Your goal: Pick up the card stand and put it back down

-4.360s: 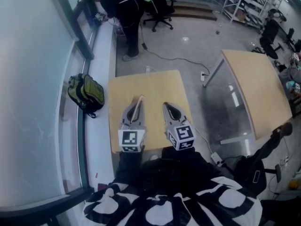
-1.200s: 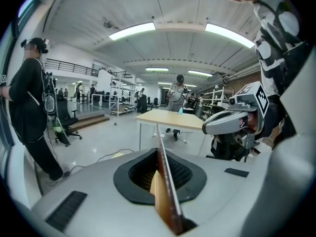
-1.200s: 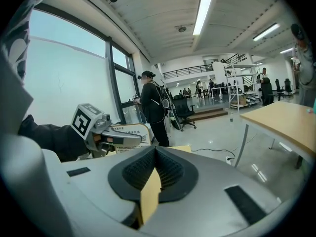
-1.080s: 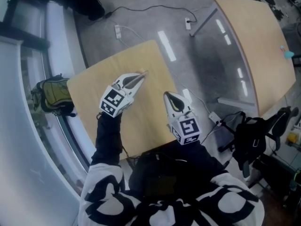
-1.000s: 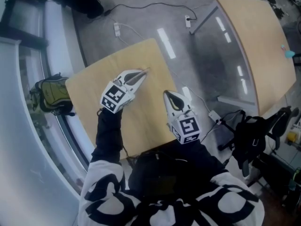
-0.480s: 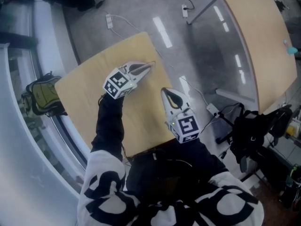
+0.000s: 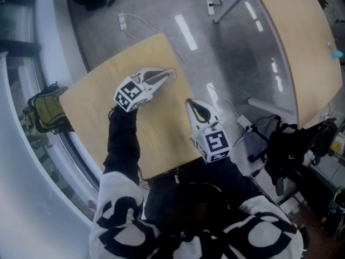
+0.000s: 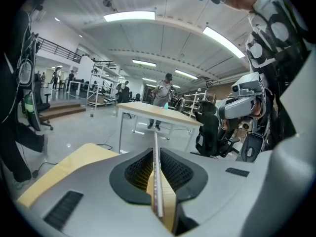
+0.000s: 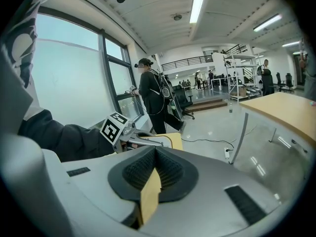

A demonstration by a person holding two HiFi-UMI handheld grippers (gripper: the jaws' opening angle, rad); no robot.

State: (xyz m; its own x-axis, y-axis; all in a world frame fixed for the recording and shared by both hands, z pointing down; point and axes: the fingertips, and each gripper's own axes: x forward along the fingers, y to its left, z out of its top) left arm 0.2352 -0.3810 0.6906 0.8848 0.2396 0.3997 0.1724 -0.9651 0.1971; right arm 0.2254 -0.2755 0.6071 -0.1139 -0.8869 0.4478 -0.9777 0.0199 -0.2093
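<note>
The card stand (image 8: pixel 156 174) is a thin clear plate standing on edge between the jaws of my left gripper (image 8: pixel 155 149). The pads press on both its faces, and the jaws are opening slightly. In the head view the left gripper (image 7: pixel 166 74) is stretched out over the far right part of the small wooden table (image 7: pixel 89 109), and the card stand (image 7: pixel 173 70) sticks out past its tips. My right gripper (image 7: pixel 190 103) hangs near the table's right edge, jaws together with nothing between them. From the right gripper view (image 9: pixel 155 152) the left gripper (image 9: pixel 146 141) shows ahead to the left.
A green backpack (image 7: pixel 46 112) lies on the window ledge left of the table. A larger wooden table (image 7: pixel 302 42) stands to the right across grey floor. A cable and power strip (image 7: pixel 123 20) lie on the floor beyond. A black chair (image 7: pixel 294 144) is near right.
The left gripper has swung right with the card stand, from over the middle of the table toward its right edge. The right gripper has hardly moved.
</note>
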